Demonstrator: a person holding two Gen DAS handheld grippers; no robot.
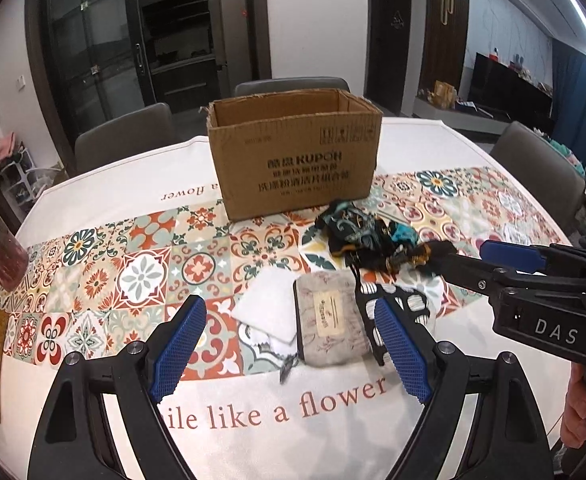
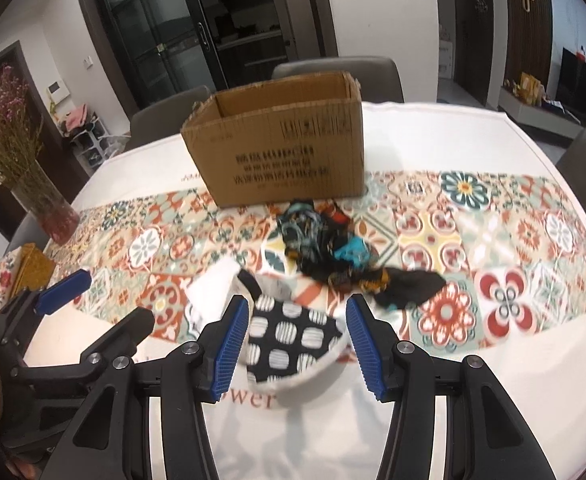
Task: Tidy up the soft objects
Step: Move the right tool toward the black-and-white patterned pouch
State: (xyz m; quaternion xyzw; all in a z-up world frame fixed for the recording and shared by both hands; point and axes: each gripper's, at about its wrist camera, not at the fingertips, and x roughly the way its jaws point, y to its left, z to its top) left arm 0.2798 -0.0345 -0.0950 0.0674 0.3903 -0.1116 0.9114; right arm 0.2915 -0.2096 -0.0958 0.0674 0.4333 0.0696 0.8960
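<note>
On the tiled-pattern tablecloth lie a grey fabric pouch (image 1: 329, 320), a white cloth (image 1: 267, 306) to its left, a black cloth with white striped dots (image 2: 293, 336) and a crumpled dark patterned scarf (image 2: 325, 248). Behind them stands an open cardboard box (image 1: 293, 156). My left gripper (image 1: 289, 308) hangs open and wide above the pouch and white cloth, nothing between its pads. My right gripper (image 2: 297, 300) is open above the dotted cloth, which shows between its fingers without being pinched. In the left wrist view the right gripper (image 1: 465, 260) comes in from the right, beside the scarf's end.
A glass vase of dried flowers (image 2: 49, 204) stands at the table's left edge, with a yellow-brown mat (image 2: 33, 268) near it. Grey chairs (image 1: 121, 136) ring the far side. A person's hand (image 1: 581, 412) grips the right handle.
</note>
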